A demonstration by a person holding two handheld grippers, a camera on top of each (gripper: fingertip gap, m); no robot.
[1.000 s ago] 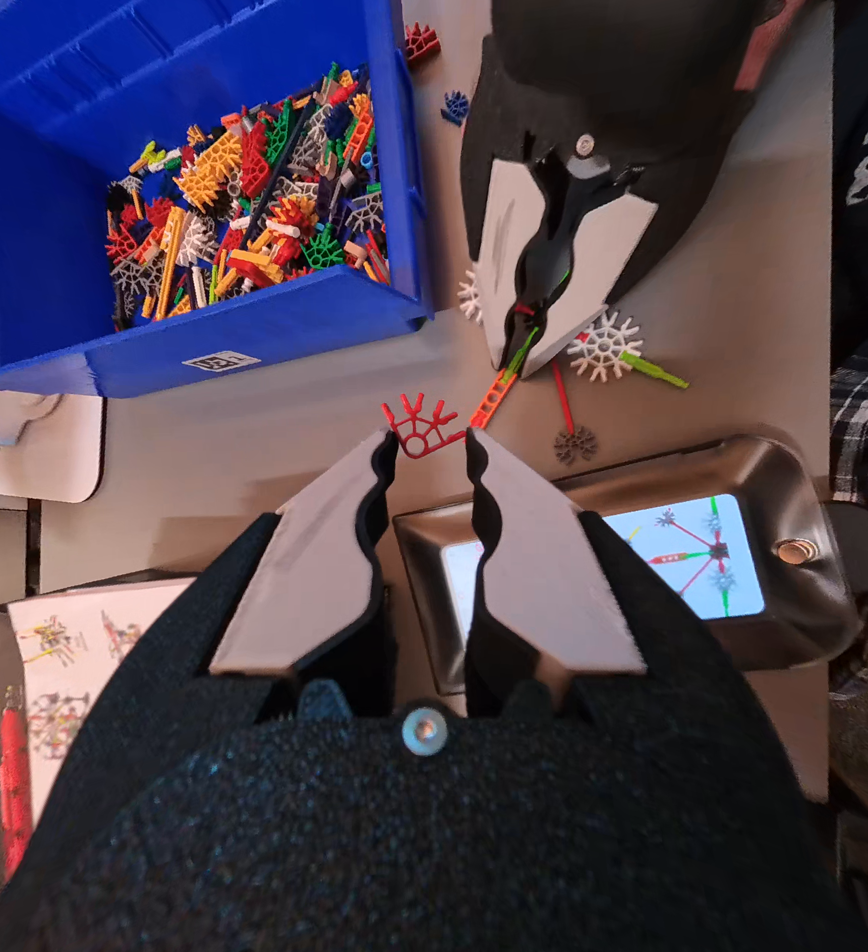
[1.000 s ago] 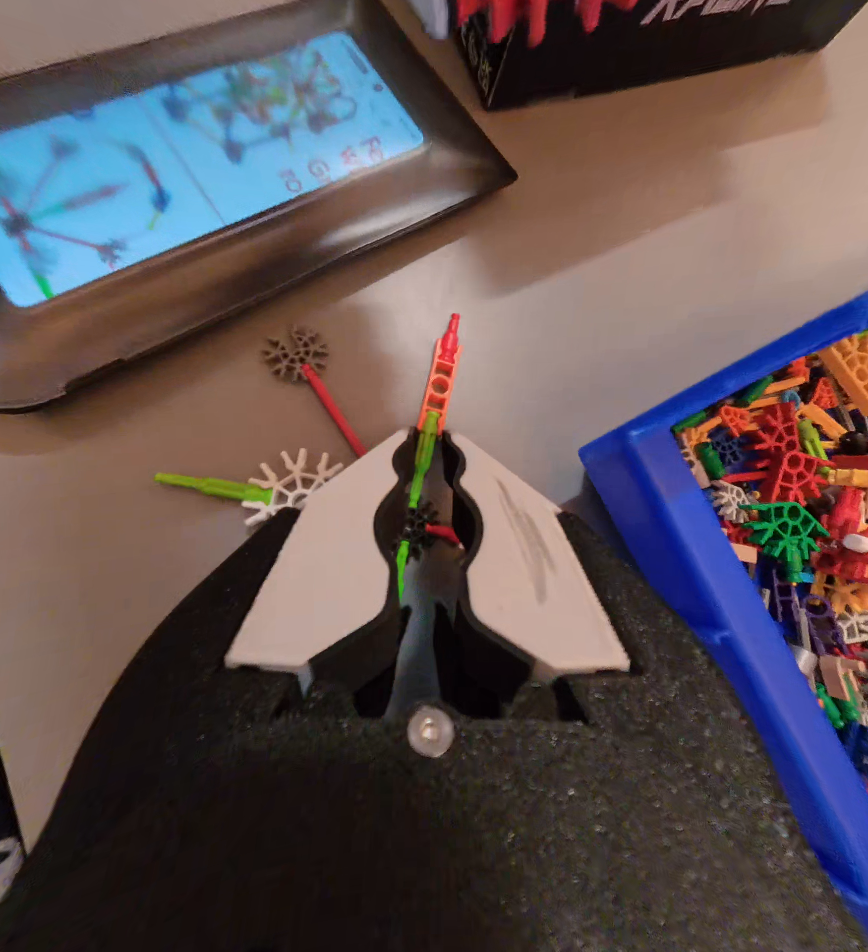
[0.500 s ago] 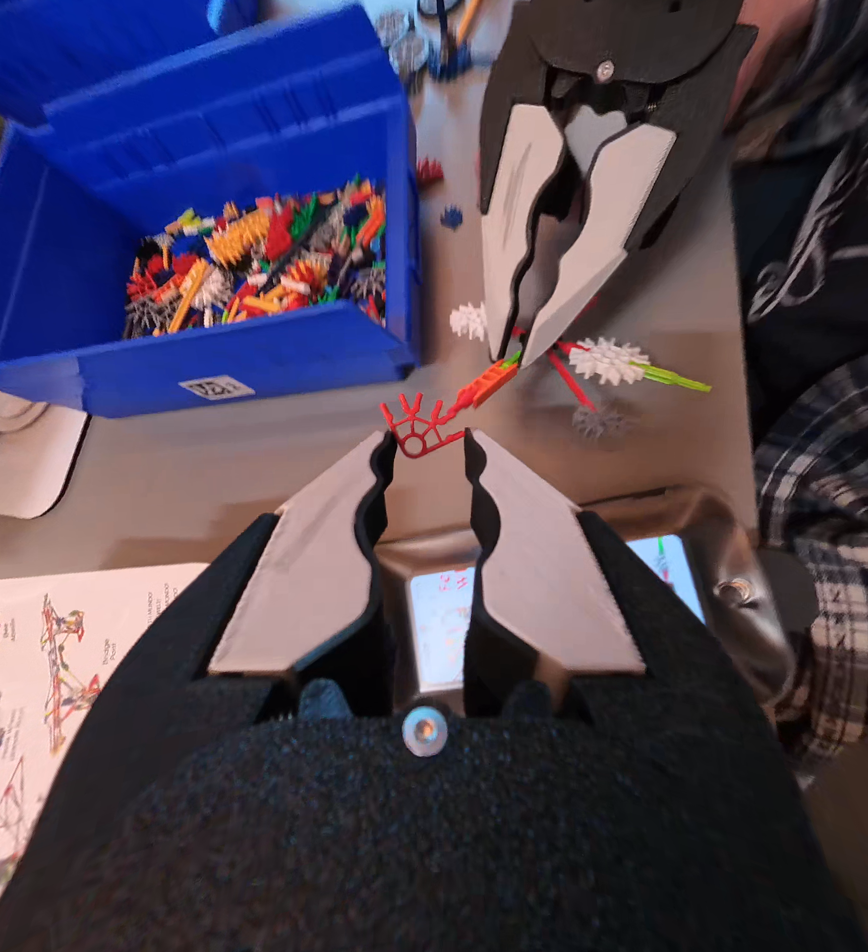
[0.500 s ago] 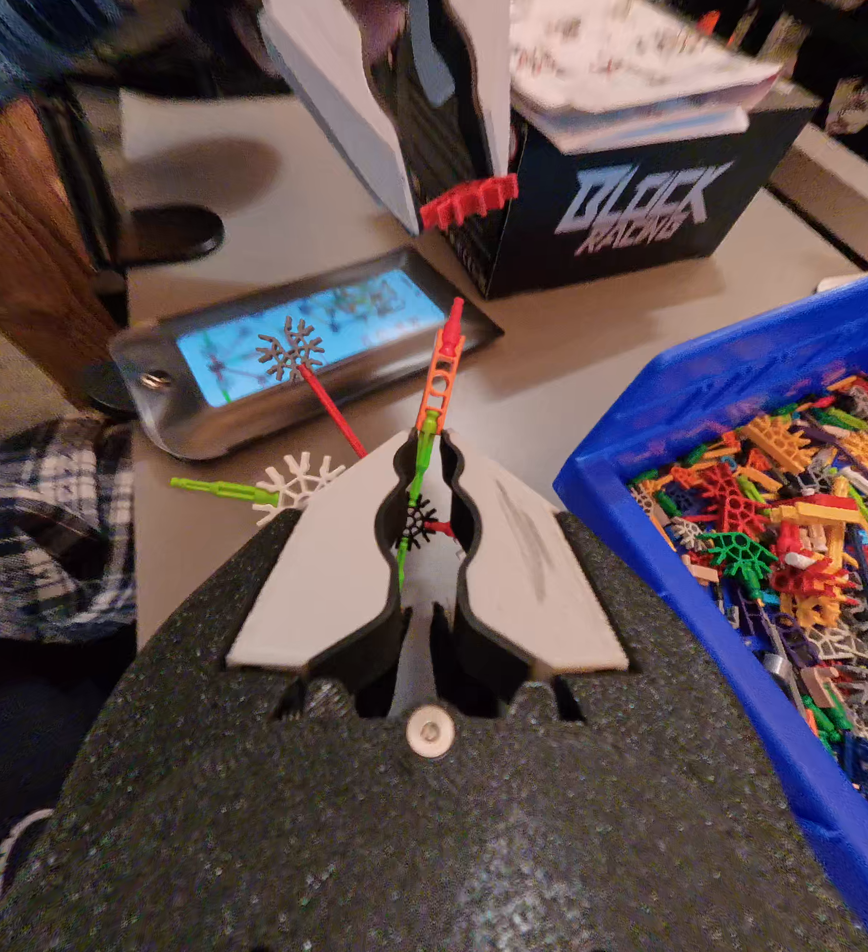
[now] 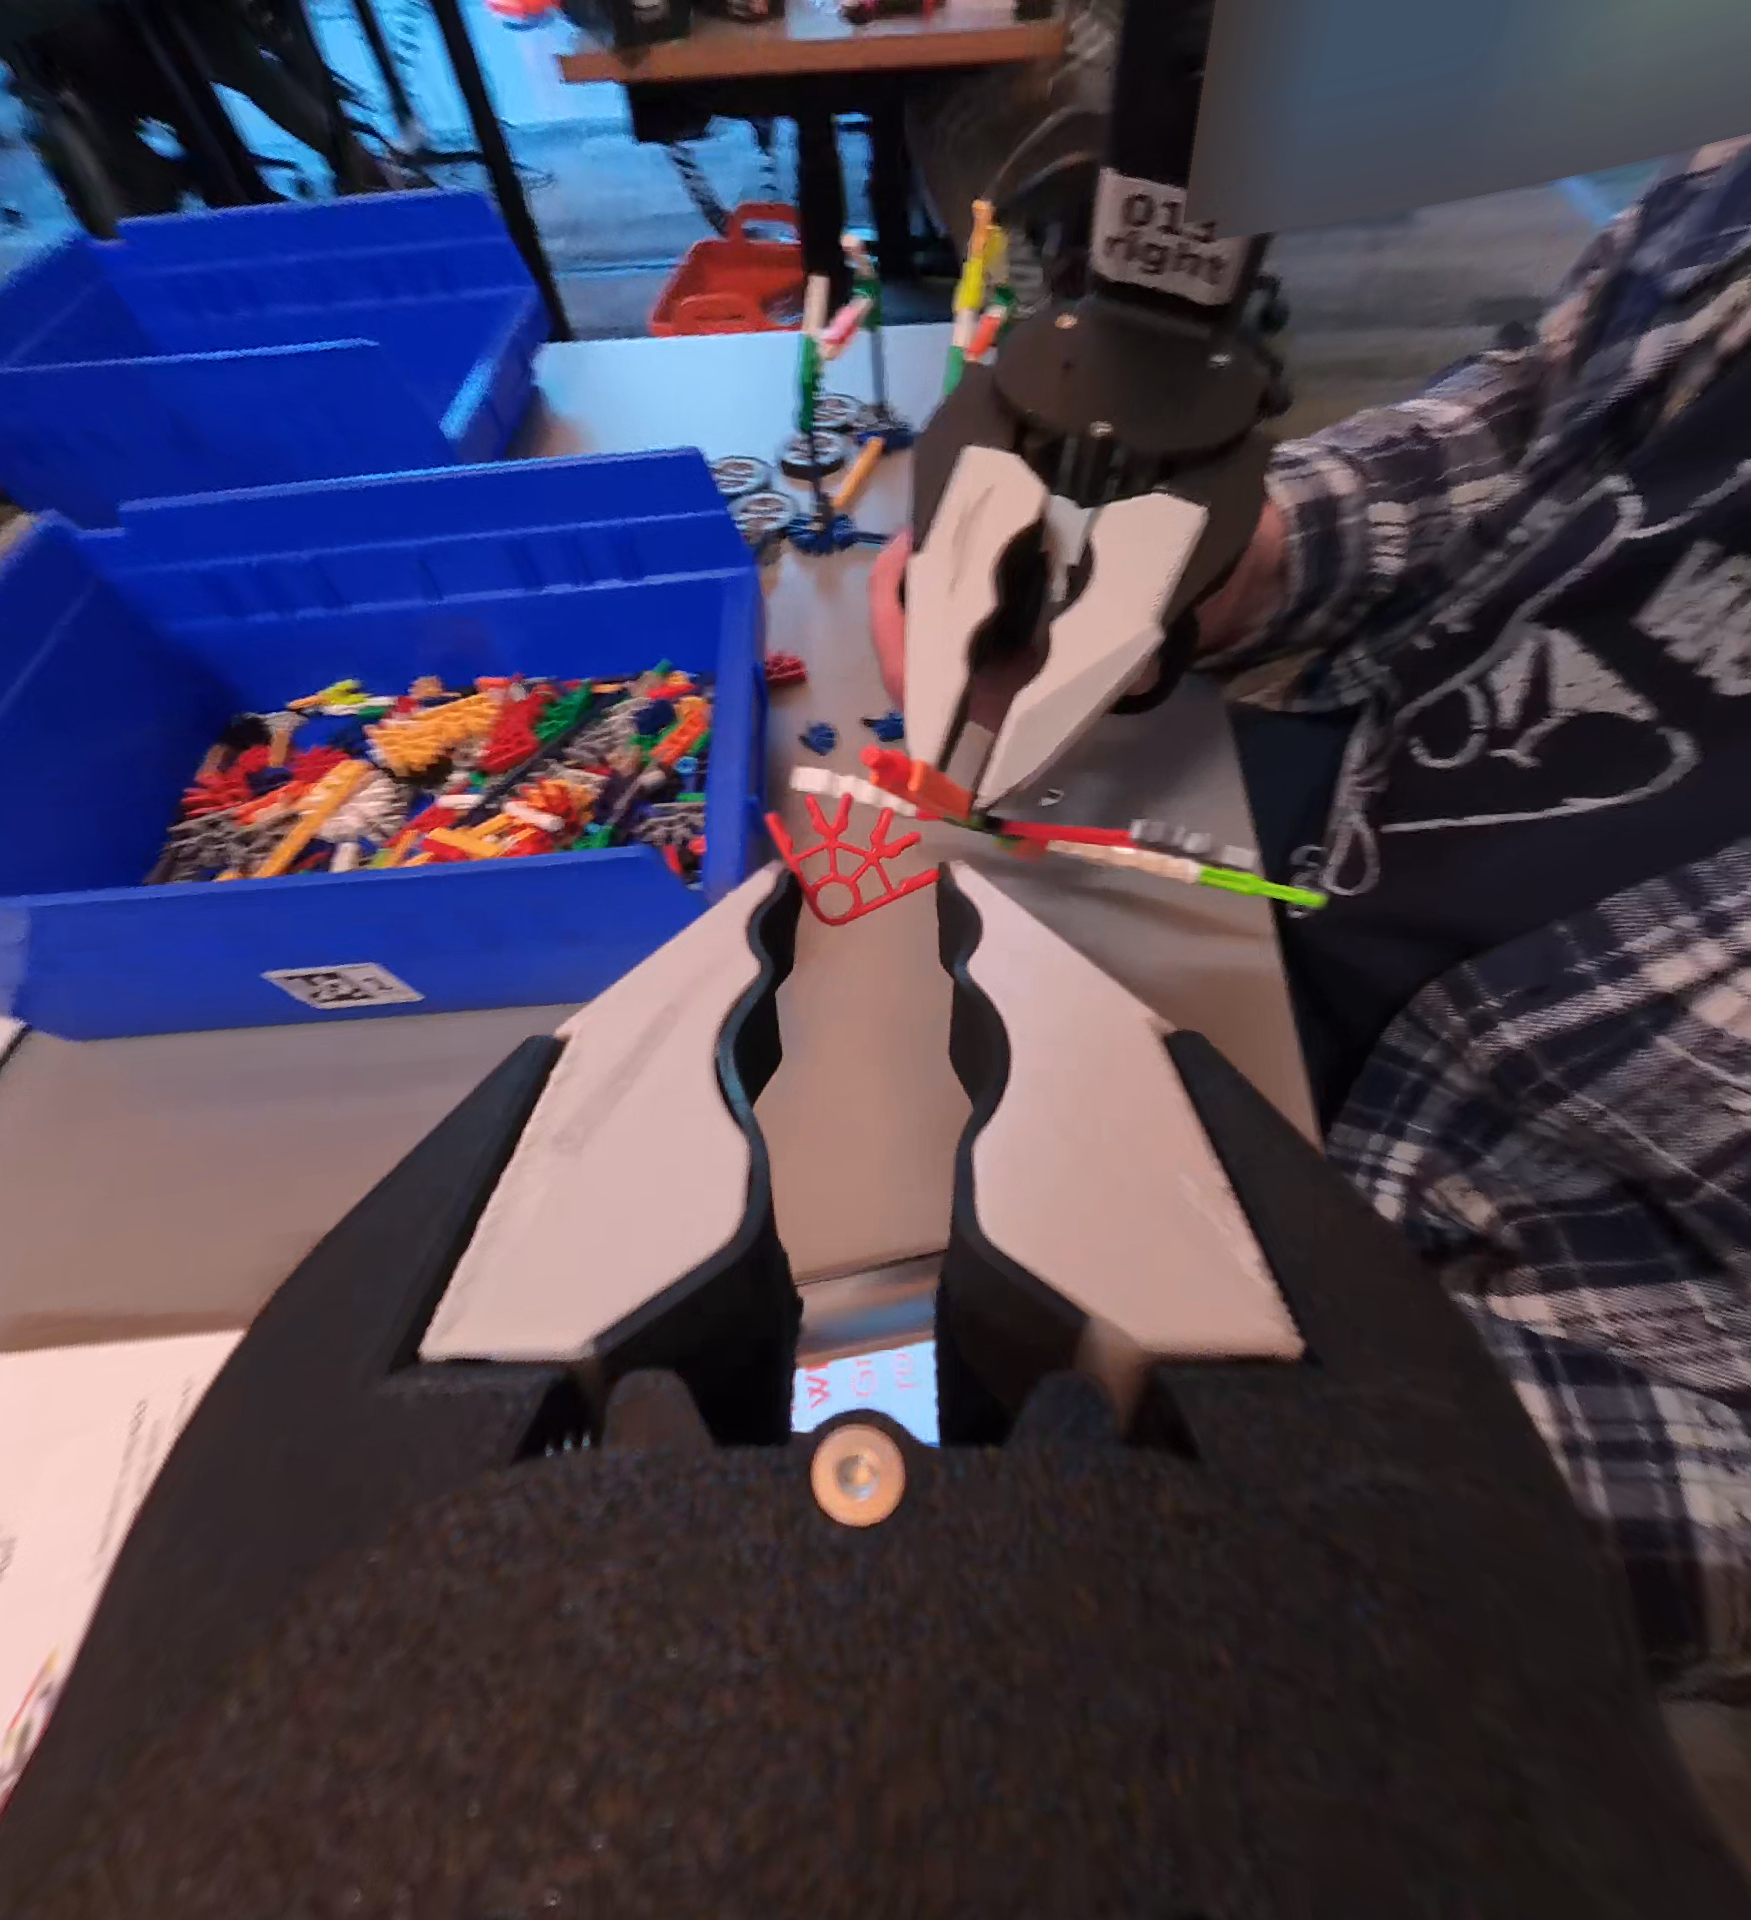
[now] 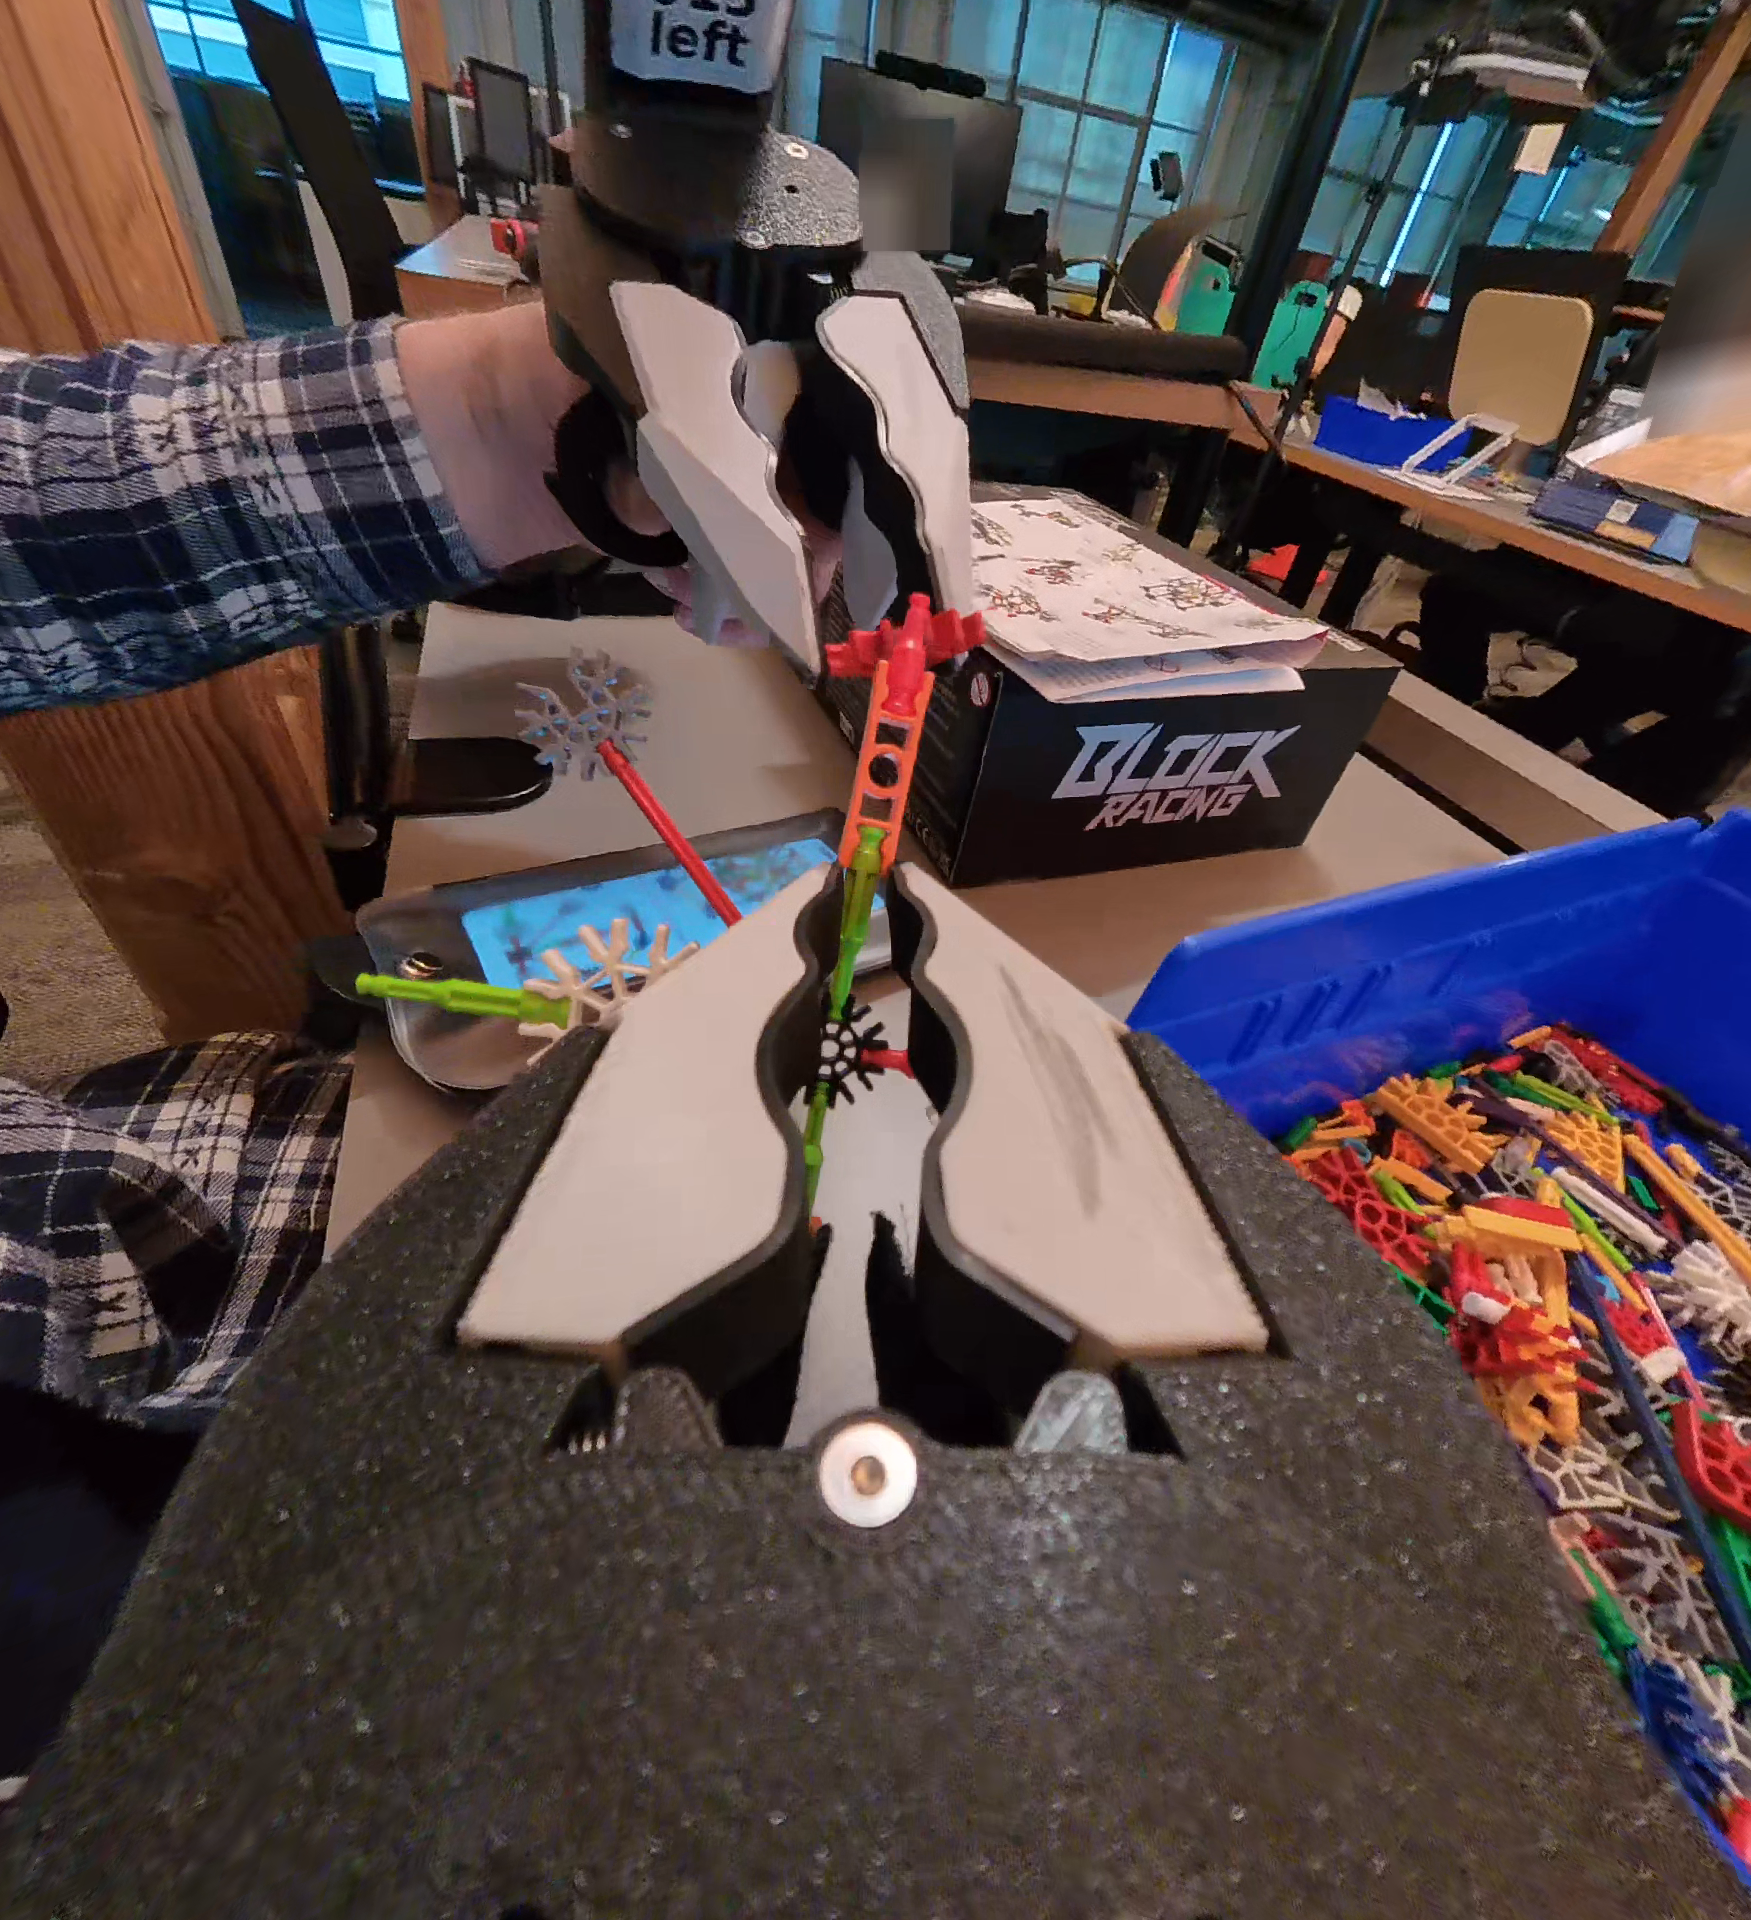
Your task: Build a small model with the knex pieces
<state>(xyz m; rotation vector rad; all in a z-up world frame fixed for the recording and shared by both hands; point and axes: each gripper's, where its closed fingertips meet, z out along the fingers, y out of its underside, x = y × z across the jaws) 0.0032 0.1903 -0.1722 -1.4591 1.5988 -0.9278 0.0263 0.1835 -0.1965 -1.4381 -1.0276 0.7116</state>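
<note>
My left gripper (image 5: 863, 883) is shut on a red fan-shaped connector (image 5: 845, 868), held by its edges at the fingertips, above the table. My right gripper (image 6: 866, 883) is shut on a green rod (image 6: 850, 914) of a small rod assembly with a black hub (image 6: 845, 1049) between the fingers. An orange rod (image 6: 886, 748) sticks out forward from it. Its tip meets the red connector (image 6: 902, 634) in the left gripper (image 6: 881, 636). A red rod with a grey snowflake connector (image 6: 585, 712), a white connector (image 6: 601, 971) and a green rod (image 6: 445, 997) branch off to the left.
A blue bin (image 5: 331, 935) full of mixed building pieces stands beside the grippers, shown too in the right wrist view (image 6: 1473, 935). A lit phone in a metal tray (image 6: 622, 904), a black box (image 6: 1141, 769) with instruction sheets (image 6: 1110, 582), and a person's plaid sleeve (image 6: 175, 499) are close by.
Both grippers have lifted off the table and tilted up to face each other. The orange rod's tip has closed in on the red connector and now meets it.
</note>
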